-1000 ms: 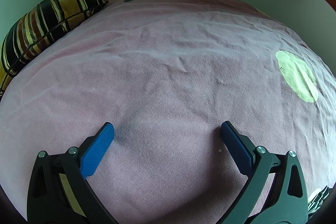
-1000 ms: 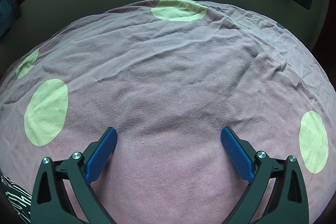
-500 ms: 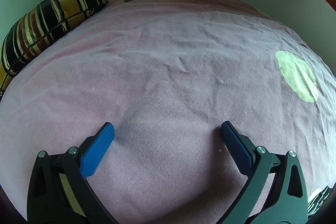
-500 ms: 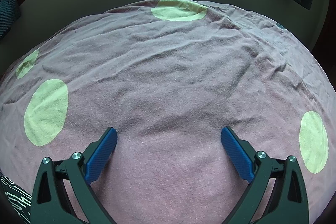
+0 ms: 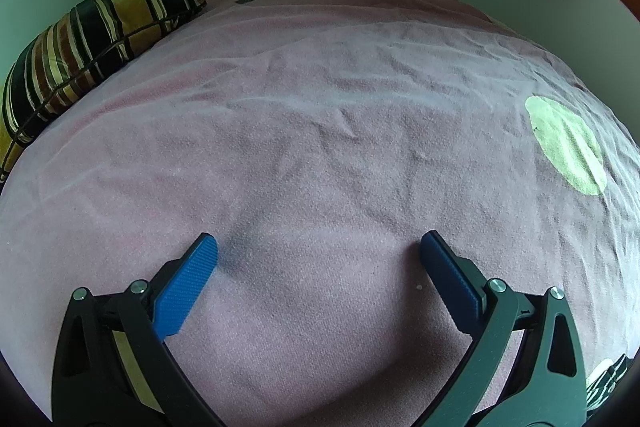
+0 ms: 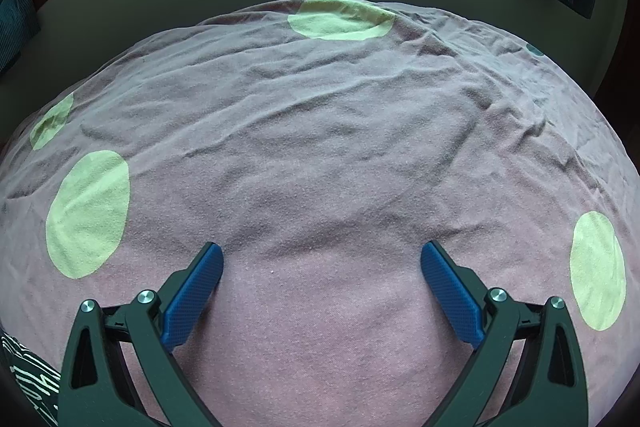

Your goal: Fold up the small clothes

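Nothing has moved in the last second: left gripper [image 5: 318,247] and right gripper [image 6: 320,255] stay spread wide, empty, over the bedspread [image 5: 320,147]. No garment is clearly in view, so folding hasn't begun

Patterned black-and-white cloth [image 6: 24,375] cut off at frame's lower corner, kind unclear.

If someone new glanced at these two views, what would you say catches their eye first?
Probably the pink bedspread that fills both views, with large pale green dots scattered over it. Next, the striped pillow at the far left of the left view. The left gripper and right gripper are both open and empty.
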Action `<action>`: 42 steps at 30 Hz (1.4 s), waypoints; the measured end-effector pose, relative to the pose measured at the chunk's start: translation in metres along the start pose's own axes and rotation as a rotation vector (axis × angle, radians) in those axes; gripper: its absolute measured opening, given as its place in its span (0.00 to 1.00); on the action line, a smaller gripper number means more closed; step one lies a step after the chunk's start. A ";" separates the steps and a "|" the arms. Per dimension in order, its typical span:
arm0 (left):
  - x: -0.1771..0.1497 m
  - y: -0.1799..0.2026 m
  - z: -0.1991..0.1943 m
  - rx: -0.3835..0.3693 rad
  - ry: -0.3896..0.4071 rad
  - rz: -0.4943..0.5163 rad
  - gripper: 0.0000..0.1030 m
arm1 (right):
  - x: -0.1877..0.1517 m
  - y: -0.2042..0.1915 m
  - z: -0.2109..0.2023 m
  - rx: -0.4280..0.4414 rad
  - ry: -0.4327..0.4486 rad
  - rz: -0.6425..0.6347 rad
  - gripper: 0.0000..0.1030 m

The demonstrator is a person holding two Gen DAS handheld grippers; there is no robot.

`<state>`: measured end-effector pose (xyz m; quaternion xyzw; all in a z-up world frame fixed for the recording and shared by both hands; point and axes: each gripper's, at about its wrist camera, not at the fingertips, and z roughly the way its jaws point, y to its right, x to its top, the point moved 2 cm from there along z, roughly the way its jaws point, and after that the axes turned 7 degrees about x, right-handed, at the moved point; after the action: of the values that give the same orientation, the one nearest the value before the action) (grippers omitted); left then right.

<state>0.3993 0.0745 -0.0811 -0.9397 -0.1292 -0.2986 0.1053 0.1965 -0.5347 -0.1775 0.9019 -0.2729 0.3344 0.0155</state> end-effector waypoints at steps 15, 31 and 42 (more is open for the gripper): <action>-0.002 -0.002 0.006 -0.013 -0.001 -0.011 0.98 | -0.003 0.000 -0.002 -0.002 0.003 0.002 0.96; -0.001 -0.013 0.015 0.002 -0.002 0.004 0.98 | -0.001 -0.003 -0.003 -0.007 0.007 0.004 0.96; -0.001 -0.013 0.015 0.001 -0.002 0.003 0.98 | -0.005 -0.001 -0.001 -0.007 0.007 0.003 0.96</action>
<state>0.4024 0.0911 -0.0926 -0.9402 -0.1279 -0.2975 0.1060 0.1934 -0.5308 -0.1796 0.9002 -0.2756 0.3366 0.0191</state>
